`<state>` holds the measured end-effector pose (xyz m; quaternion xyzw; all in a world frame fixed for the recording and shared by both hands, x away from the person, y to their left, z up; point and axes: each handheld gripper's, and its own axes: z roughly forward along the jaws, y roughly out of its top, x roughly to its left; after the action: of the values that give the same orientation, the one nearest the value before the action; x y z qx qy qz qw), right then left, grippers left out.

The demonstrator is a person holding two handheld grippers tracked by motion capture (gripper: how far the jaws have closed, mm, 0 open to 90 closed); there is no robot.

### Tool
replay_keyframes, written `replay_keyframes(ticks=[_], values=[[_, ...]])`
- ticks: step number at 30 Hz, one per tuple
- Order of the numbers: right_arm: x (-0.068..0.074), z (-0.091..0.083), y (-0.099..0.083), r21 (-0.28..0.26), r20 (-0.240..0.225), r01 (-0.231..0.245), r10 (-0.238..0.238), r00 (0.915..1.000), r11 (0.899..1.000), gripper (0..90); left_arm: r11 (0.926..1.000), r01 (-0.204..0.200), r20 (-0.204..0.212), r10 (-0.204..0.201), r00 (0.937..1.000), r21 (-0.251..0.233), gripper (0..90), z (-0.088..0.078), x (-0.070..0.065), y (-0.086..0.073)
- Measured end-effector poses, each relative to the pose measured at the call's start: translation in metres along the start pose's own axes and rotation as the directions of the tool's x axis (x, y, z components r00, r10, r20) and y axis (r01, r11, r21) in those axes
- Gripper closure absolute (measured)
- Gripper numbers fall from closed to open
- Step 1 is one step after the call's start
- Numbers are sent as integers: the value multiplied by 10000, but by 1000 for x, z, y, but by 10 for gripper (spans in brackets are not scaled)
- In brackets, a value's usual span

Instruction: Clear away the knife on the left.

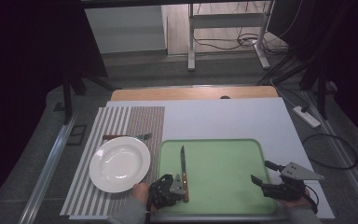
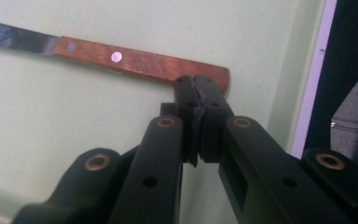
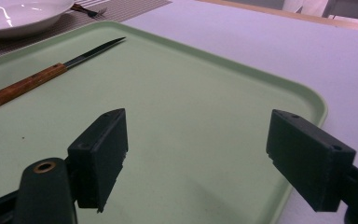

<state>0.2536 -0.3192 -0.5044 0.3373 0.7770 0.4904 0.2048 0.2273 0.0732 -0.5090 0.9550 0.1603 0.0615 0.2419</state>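
From the high view, a green tray [image 1: 223, 186] lies on a pale sheet covering the table. A knife [image 1: 183, 171] with a wooden handle lies on the tray's left part, blade pointing away from the person. The left gripper [image 1: 173, 185] sits at the tray's near left corner, right beside the knife's handle end, held by a hand coming in from the bottom edge. The right gripper [image 1: 261, 171] hovers at the tray's near right corner, its jaws spread wide with nothing between them. To the left of the tray, a white plate [image 1: 120, 164] rests on a striped placemat [image 1: 116, 122], and a fork [image 1: 128, 136] lies just beyond the plate.

In the left gripper view, the left gripper [image 2: 196, 83] has its two black jaws pressed together, closed on nothing. Their tips sit at the butt end of the knife's wooden handle [image 2: 140, 61], touching it or just short of it; which one cannot be told. The handle runs across the green tray, with the blade leaving at the upper left.

In the right gripper view, the right gripper [image 3: 196, 144] stands wide open above bare green tray [image 3: 205, 93]. The knife [image 3: 51, 74] lies well apart at the upper left, and the plate [image 3: 23, 16] sits beyond it.
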Motion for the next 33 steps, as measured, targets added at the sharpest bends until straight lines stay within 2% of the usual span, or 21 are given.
replay_keyframes(ticks=[14,17,20,23,24,27,31,32,33], values=[[0,0,0,-11,-1,-10,10,10000,10000,211,9997,158,-200,-162,9997,-179,878,-5,3,-4],[0,0,0,-28,3,-22,22,10000,10000,212,9959,526,-482,-562,9973,-731,840,-12,6,-10],[0,0,0,-30,-5,-17,17,10000,10000,211,9848,890,-578,-986,9934,-1493,751,-21,10,-18],[0,0,0,-38,-10,-22,22,10000,10000,211,9698,1167,-555,-1314,9898,-2140,617,-29,12,-26],[0,0,0,-35,-9,-19,19,10000,10000,211,9619,1332,-513,-1494,9874,-2389,573,-30,12,-29],[-1,0,0,-5,-21,-1,1,10000,10000,211,9463,1616,-491,-1822,9820,-2799,476,-34,14,-37],[-1,1,0,32,-20,-9,10,10000,10000,211,9200,1953,-526,-2259,9727,-3399,350,-39,16,-47],[-1,1,0,32,-20,-9,10,10000,10000,211,9200,1953,-526,-2259,9727,-3399,327,-39,16,-47],[-1,2,0,65,-20,-14,15,10000,10000,211,9095,2164,-499,-2496,9671,-3550,298,-41,19,-51]])
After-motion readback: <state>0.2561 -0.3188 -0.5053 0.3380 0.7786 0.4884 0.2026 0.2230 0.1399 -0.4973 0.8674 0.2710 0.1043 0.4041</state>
